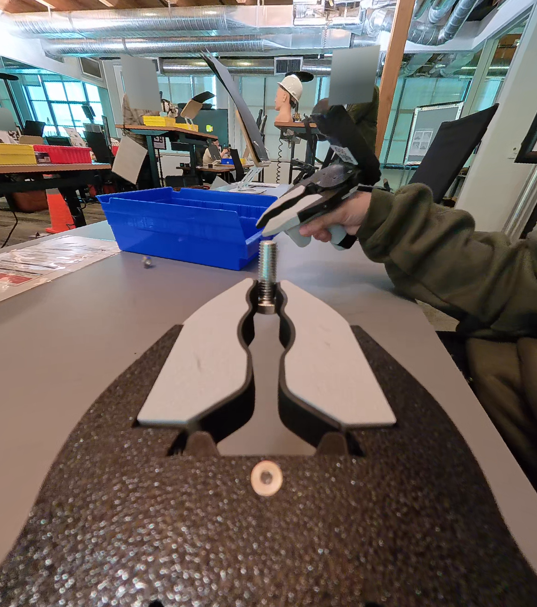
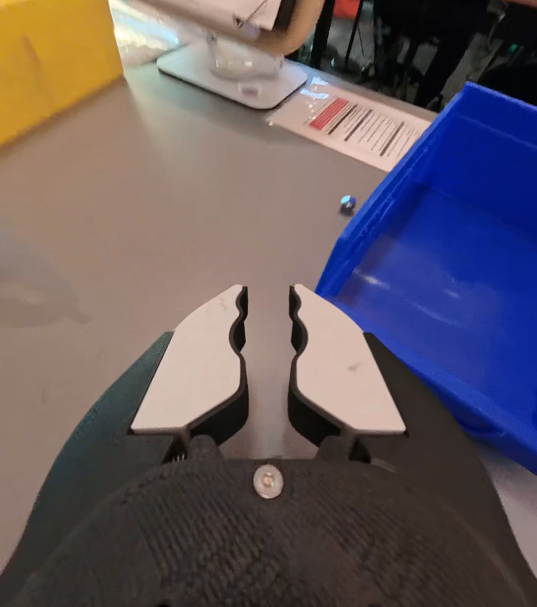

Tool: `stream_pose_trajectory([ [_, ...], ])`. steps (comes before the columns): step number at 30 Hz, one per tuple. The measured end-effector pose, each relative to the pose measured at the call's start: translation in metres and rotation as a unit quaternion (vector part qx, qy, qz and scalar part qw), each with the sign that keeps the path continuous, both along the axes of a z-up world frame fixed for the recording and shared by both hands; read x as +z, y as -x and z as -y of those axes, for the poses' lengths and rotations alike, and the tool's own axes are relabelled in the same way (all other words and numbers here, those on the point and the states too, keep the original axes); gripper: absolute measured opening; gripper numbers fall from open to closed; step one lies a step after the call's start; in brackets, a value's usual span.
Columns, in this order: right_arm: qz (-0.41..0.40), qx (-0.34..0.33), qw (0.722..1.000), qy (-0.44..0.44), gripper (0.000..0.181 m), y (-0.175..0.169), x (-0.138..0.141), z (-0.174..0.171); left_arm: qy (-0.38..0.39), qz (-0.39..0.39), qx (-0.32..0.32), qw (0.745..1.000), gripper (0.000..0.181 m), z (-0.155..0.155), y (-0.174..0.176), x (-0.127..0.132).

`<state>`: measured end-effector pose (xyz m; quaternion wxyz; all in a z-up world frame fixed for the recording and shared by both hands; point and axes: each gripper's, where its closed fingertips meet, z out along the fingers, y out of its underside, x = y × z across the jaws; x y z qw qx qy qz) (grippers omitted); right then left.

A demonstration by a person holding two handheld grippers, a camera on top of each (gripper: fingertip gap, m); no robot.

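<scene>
Left hand-held gripper [image 1: 266, 297] pinches one upright bolt [image 1: 267, 267] by its head. Right hand-held gripper [image 2: 268, 297] is spread, empty. One blue bin [image 2: 457, 262] sits at two o'clock, one small nut [image 2: 347, 203] beside it on the surface [image 2: 162, 213].

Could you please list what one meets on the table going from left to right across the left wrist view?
Laminated sheet → small nut → blue bin → upright bolt shut in the left gripper → right gripper, hovering → olive sleeve.

Steel threaded bolt [image 1: 266, 279] stands upright, head clamped in left tongs [image 1: 266, 295]. Small loose nut [image 1: 146, 261] lies on counter [image 1: 96, 315] near blue bin [image 1: 175, 226].
</scene>
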<state>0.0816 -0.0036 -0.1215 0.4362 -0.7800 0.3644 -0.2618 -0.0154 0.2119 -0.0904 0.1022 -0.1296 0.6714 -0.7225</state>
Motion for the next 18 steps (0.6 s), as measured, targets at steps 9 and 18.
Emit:
stream_pose_trajectory([
  [9, 0.044, 0.033, 0.992, 0.111, 0.033, -0.060, 0.012, -0.094, 0.018, 0.000, -0.004, 1.000, 0.009, -0.004, 0.001, 0.004],
  [18, -0.173, 0.165, 0.892, 0.384, 0.045, -0.177, -0.032, -0.070, 0.054, -0.005, -0.024, 0.998, 0.009, -0.010, 0.003, 0.011],
])
